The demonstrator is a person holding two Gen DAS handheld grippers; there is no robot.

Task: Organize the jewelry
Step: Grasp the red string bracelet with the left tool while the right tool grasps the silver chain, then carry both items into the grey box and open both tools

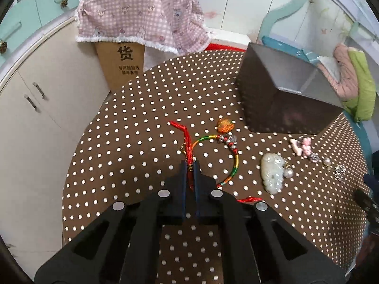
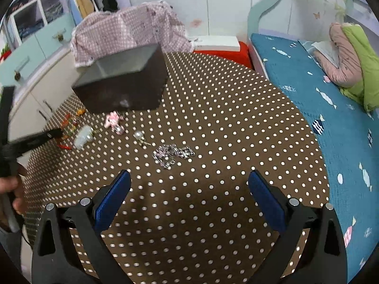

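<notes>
Left tongs were clenched on the red cord lying on the dotted surface, right tongs released above the silver chain; the thin cord could slip out when lifted toward the box.

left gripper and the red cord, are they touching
Touching. The left wrist view shows the left gripper shut on the red cord, which runs between both blue pads.

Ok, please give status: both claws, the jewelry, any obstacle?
Left claw shut on red cord. Right claw open, empty, above silver chain. Dark box open, path clear.
</notes>
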